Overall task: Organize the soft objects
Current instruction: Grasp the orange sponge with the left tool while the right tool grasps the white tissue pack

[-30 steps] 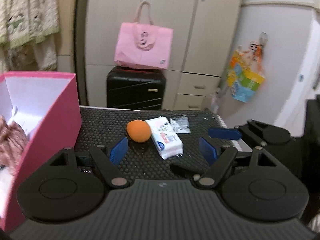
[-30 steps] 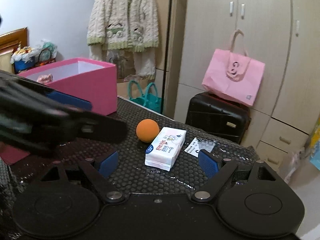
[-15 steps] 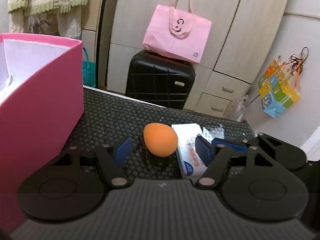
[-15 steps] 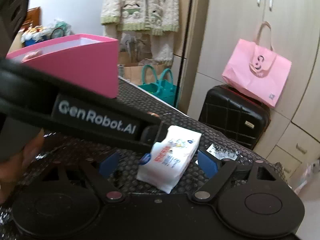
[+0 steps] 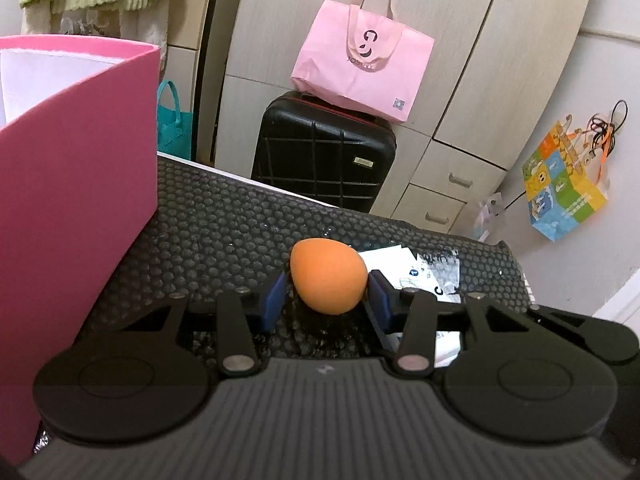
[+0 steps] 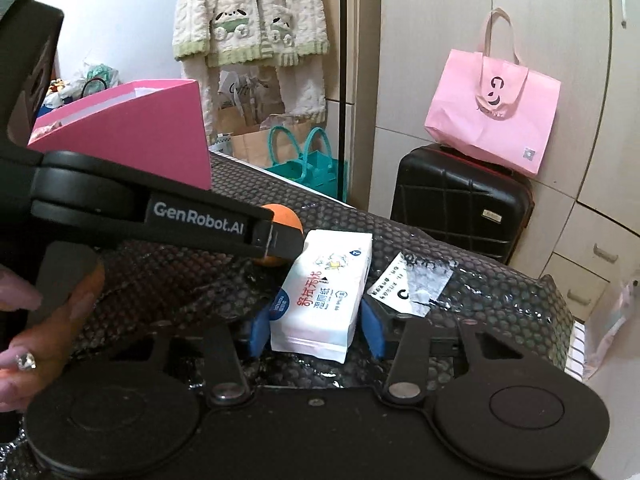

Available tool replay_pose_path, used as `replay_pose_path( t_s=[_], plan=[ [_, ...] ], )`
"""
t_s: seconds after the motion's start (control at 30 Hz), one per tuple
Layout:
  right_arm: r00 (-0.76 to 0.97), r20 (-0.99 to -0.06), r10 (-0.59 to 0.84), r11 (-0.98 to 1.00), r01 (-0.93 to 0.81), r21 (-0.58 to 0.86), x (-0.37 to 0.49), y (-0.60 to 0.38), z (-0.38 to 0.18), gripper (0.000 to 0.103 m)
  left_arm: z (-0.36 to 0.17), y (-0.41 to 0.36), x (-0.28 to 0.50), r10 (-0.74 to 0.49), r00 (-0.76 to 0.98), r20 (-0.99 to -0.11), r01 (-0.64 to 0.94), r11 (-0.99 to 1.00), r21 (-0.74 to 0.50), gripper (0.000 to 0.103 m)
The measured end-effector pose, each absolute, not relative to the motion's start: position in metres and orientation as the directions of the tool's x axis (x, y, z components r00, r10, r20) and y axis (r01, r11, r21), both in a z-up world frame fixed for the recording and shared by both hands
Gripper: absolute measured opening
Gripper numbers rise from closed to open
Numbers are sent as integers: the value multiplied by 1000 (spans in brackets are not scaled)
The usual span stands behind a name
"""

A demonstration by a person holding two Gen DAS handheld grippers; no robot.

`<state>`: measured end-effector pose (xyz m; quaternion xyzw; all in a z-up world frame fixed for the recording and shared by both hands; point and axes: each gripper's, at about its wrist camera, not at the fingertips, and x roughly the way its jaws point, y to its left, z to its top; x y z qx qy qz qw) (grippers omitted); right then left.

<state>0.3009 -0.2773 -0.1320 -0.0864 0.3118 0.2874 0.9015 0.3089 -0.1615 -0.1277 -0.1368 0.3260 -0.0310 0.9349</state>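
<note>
— Two pads of the left gripper pinch the ball on the mat, beside the box?

— Yes. In the right view, the right gripper clamps the tissue pack; the ball is just behind.

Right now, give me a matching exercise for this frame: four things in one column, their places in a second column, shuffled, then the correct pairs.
Things:
1. orange sponge
2. wet-wipes pack
3. pink tote bag
4. pink box

Places:
A. on top of the black suitcase
B. between the pads of the right tongs
C. standing at the left of the black mat
D. between the pads of the left tongs

Pairs: 1-D, 2-B, 3-A, 4-C
</note>
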Motion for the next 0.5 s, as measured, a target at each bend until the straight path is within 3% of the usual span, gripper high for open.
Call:
replay_pose_path(
  t_s=[0.07,0.2,0.27,0.37,0.5],
  plan=[
    [642,-614,459,822,-569,20,303,-277,-133,55,-128,-164,308,-136,792,-595,-32,964,-262,46],
    [670,-616,415,826,-561,-53,309,-267,-132,74,-130,-163,309,-139,796,-589,-39,959,-279,47],
    [666,-614,422,824,-565,-47,314,-266,-132,72,-132,-160,311,-150,794,-590,-45,952,-303,47],
    [653,-603,459,813,-582,-12,315,-268,-132,55,-131,-159,312,-173,790,-588,-27,948,-316,40],
    [661,-596,457,818,-575,-10,312,-270,-133,53,-131,-159,309,-176,791,-585,-21,949,-313,39]
  ],
)
